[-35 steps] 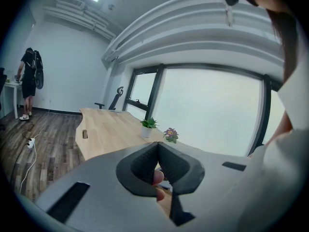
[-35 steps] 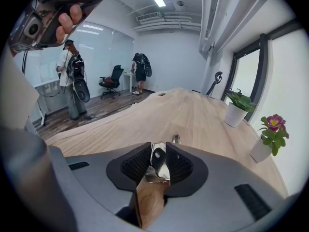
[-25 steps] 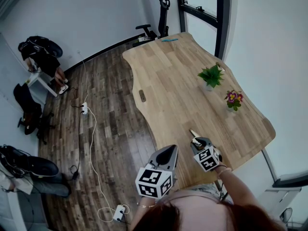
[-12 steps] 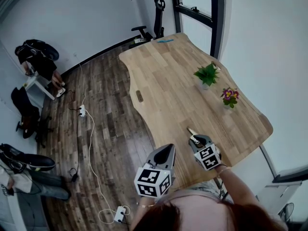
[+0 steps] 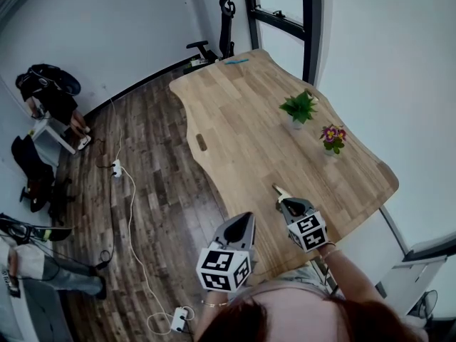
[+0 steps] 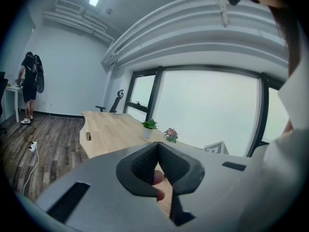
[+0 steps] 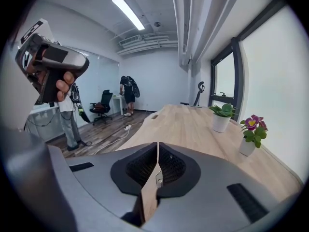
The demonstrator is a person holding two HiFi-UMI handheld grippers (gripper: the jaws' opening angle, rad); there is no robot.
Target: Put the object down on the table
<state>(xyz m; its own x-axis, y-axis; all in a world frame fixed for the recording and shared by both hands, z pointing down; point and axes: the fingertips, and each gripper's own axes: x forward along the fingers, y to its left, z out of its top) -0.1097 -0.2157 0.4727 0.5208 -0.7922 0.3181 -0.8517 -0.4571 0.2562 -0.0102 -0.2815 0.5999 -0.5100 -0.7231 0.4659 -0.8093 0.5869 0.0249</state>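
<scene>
My right gripper (image 5: 283, 199) is shut on a thin flat wooden piece (image 5: 277, 189) whose pale tip pokes out past the jaws, above the near part of the wooden table (image 5: 242, 120). In the right gripper view the wooden piece (image 7: 150, 192) stands edge-on between the closed jaws of that gripper (image 7: 158, 148), with a small metal bit on it. My left gripper (image 5: 246, 219) hovers at the table's near left edge. Seen in the left gripper view, that gripper (image 6: 158, 146) is shut with nothing in it.
A green potted plant (image 5: 298, 107) and a small flowering pot (image 5: 331, 137) stand at the table's right side. A blue item (image 5: 235, 60) lies at its far end. Cables and a power strip (image 5: 114, 169) are on the floor at left; a person (image 5: 50, 98) stands far left.
The whole view has slid a little to the left. Both grippers keep about the same place over the table's near edge, and the right one still holds the wooden piece.
</scene>
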